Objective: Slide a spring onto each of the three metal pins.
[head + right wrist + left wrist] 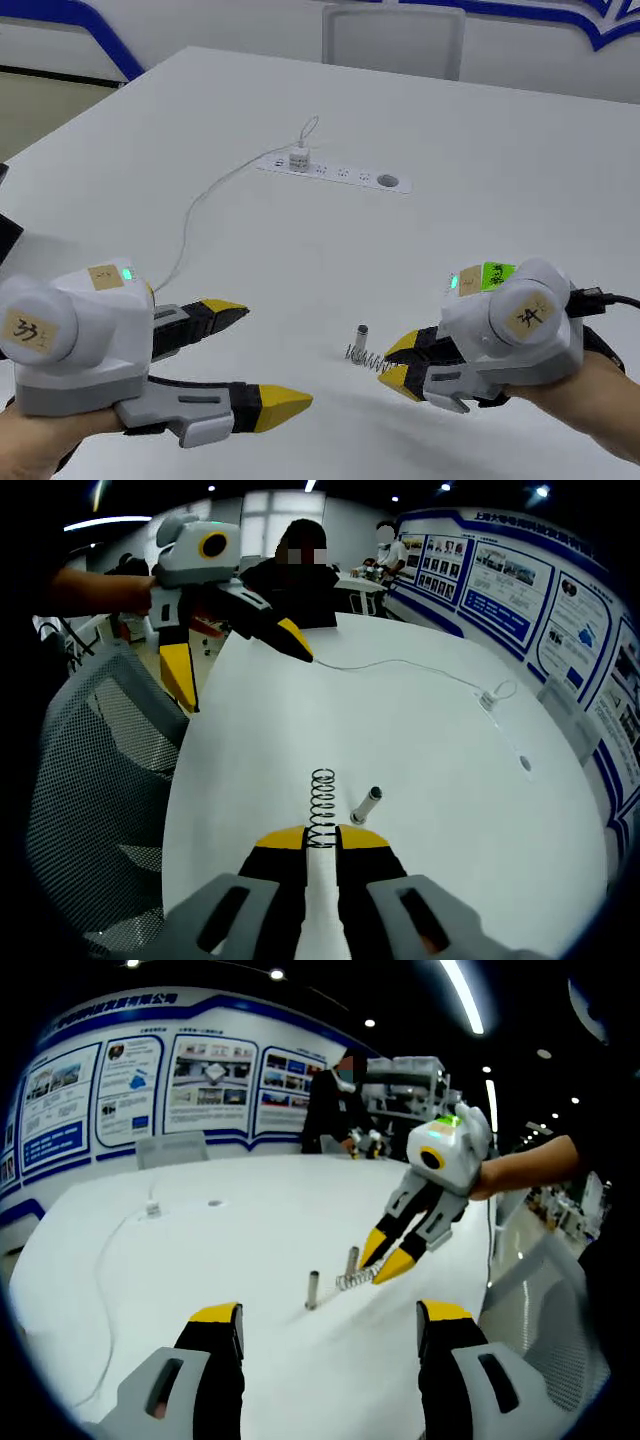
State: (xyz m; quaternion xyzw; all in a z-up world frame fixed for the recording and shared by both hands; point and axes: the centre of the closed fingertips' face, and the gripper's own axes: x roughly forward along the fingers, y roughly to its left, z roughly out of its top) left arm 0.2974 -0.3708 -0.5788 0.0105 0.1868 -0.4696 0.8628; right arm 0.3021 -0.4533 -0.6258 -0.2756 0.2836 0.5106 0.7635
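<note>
- The right gripper (320, 842) is pinching one end of the spring (321, 802), which is sticking straight out from its tips, low over the table (480, 150).
- A pin (366, 805) is standing just beside the spring, off its axis, nearer this gripper.
- The left gripper (265, 355) is hovering agape, empty, well apart.

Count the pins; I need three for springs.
2 in the left gripper view: one pin left of the spring, another pin behind it by the right gripper. A third may be hidden.
</note>
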